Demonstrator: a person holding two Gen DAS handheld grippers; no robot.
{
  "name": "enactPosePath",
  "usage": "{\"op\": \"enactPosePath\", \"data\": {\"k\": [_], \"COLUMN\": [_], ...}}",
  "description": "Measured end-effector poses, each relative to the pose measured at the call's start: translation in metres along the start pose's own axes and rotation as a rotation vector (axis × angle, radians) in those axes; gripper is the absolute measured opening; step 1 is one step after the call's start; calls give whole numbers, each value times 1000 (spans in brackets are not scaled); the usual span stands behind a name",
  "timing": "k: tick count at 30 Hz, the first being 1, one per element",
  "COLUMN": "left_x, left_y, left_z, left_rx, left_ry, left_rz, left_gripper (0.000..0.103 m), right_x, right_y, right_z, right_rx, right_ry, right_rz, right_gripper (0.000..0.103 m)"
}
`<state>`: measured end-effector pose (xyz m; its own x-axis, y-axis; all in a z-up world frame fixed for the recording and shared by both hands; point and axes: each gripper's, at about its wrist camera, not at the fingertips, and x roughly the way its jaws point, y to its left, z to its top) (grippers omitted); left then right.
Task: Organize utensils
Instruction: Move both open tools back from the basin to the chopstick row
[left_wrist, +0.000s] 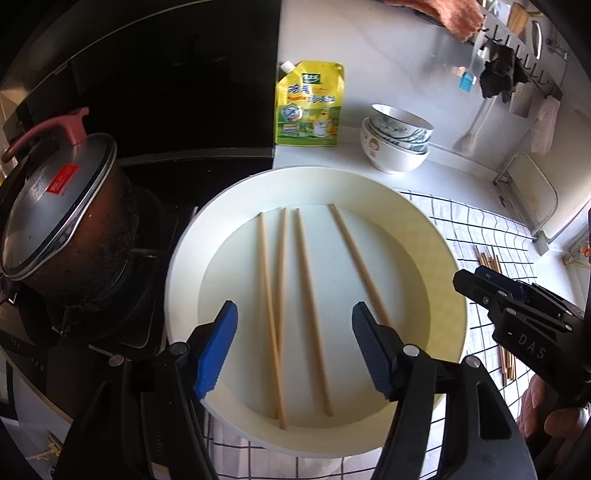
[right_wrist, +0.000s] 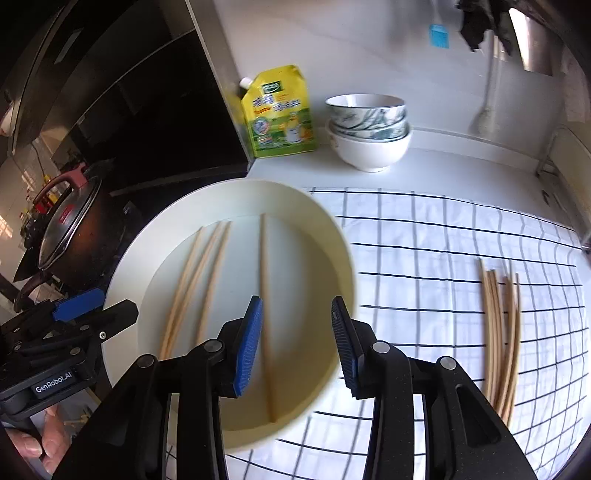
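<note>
Chopsticks (left_wrist: 306, 314), four slender wooden rods, lie in a round cream basin (left_wrist: 448, 295) at frame centre. Ribbed blue fingers of left gripper (left_wrist: 293, 350) and right gripper (right_wrist: 295, 347) stand spread, empty. A further bundle (right_wrist: 502, 339) rests on checked cloth (right_wrist: 424, 258).

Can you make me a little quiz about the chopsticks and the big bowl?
1. How many chopsticks lie in the big cream bowl?
2. True or false: the left hand-held gripper is squeezing a chopstick.
3. Where is the other bunch of chopsticks: A on the checked cloth, B in the stacked bowls, C on the pot lid?

Key: 1. four; 2. false; 3. A
</note>
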<state>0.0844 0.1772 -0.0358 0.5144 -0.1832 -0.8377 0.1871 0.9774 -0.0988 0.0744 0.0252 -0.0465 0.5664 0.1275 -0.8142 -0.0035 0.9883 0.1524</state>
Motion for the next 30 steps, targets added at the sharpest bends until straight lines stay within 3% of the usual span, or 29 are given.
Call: {"op": "enactPosePath", "data": {"k": [14, 30], "left_x": [-4, 11], "left_y": [-87, -188], "left_z": [-6, -24], "left_rx": [72, 125], "left_ry": [5, 64], "left_rz": [-72, -146], "left_gripper": [65, 66], "right_x": [-45, -67], "right_y": [-90, -189], "right_z": [-25, -72], "right_rx": [100, 178], "right_ry": [-28, 28], "right_rz": [-101, -176], "right_gripper": [41, 41]}}
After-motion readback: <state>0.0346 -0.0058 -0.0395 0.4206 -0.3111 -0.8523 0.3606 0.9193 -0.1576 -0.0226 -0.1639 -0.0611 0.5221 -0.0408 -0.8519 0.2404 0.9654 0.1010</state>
